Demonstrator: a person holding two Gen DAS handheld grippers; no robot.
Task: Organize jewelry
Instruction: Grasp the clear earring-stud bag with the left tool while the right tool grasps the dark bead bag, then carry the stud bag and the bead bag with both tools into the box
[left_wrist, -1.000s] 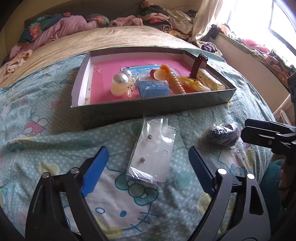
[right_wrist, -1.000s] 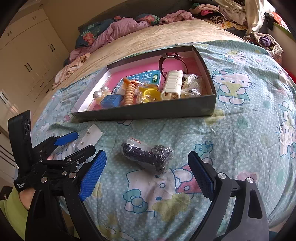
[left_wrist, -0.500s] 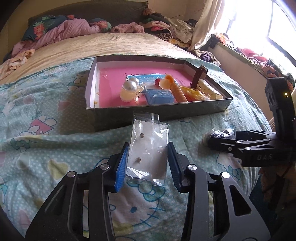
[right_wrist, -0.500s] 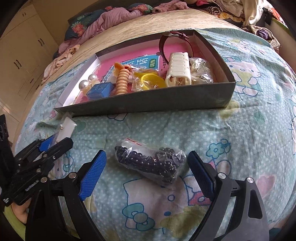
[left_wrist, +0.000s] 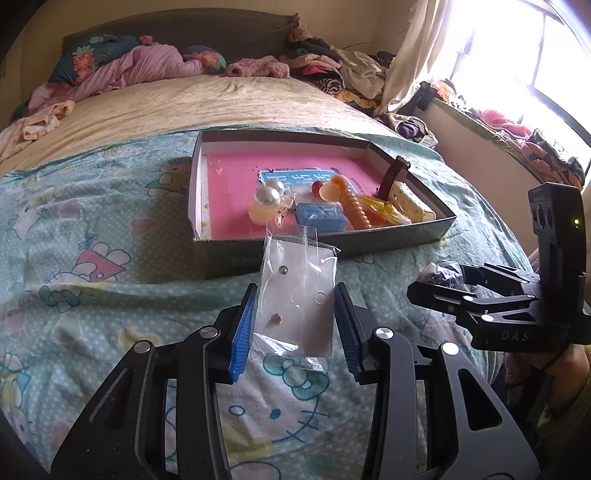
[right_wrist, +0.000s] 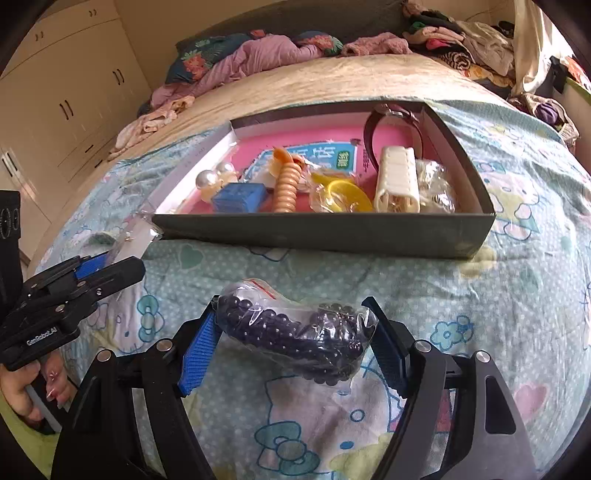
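My left gripper (left_wrist: 295, 325) is shut on a clear bag with small earrings (left_wrist: 297, 299) and holds it above the bedspread, just in front of the box. My right gripper (right_wrist: 291, 339) is shut on a clear bag of dark purple beads (right_wrist: 295, 332) and holds it in front of the box. The shallow cardboard box (left_wrist: 325, 240) with a pink floor holds pearl pieces (left_wrist: 267, 197), a blue box (left_wrist: 319, 218), an orange spiral (left_wrist: 352, 208), a yellow item (right_wrist: 340, 192), a cream case (right_wrist: 397, 179) and a brown watch strap (right_wrist: 384, 118).
The bed carries a teal cartoon-print spread (left_wrist: 92, 277) and a beige cover (left_wrist: 184, 103) behind. Piles of clothes (left_wrist: 129, 70) lie at the headboard and by the window (left_wrist: 517, 74). White wardrobes (right_wrist: 74, 92) stand on the left.
Both grippers have closed, the left on the earring bag and the right on the bead bag. Both bags are lifted and have moved toward the box.
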